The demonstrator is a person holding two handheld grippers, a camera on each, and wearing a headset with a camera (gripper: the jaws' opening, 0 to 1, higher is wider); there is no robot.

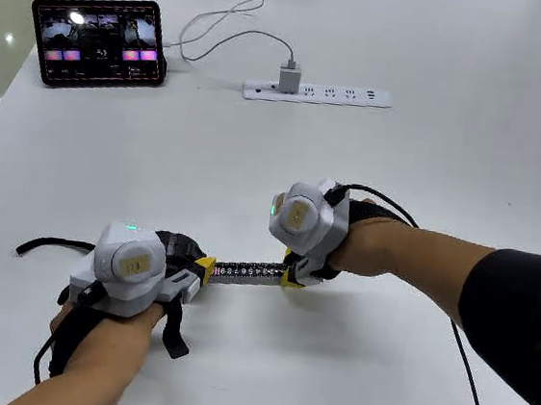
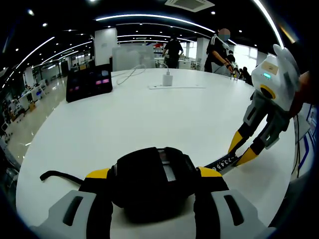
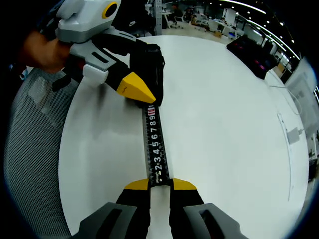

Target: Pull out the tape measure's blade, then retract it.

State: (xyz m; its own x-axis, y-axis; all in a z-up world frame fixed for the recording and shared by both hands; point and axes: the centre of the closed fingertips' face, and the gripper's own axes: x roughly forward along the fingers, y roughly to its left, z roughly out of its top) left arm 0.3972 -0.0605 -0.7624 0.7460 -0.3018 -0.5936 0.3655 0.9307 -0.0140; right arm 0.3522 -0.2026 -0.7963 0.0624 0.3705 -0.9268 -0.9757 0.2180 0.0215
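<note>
Two grippers: both engaged on the one tape measure, near the 6 o'clock edge of the white table (image 1: 381,166) in the head view.
Left gripper (image 1: 195,280): closed around the black case (image 1: 180,249), yellow fingertips pressed against its two flanks.
Right gripper (image 1: 292,276): pinched shut on the free end of the blade (image 1: 249,273), at 3 o'clock of the case and near it.
Case position: about 7 o'clock on the table, low over the surface; resting on it or just clear, cannot tell.
Blade: out by a short length, flat and level, numerals up, running from the case mouth toward 3 o'clock; low single digits legible in the right gripper view (image 3: 156,149).
Case handling: probably rigid, compact and dense for its bulk; matte shell, so likely a sure grip. Best held across the broad flanks, clear of the mouth.
Blade handling: thin sprung steel by the look, stiff over a short span but apt to buckle once long; smooth, slippery, perhaps sharp at the edges. Best taken at the very end, square across the width.
Risk: spring pull toward the case; with a loose pinch, likely to snap home.
Black cord (image 1: 48,243): trailing toward 9 o'clock from the left gripper's side; ownership unclear.
Surroundings: tablet (image 1: 99,41) at 11 o'clock, power strip (image 1: 321,94) at 12 o'clock, both well apart.
</note>
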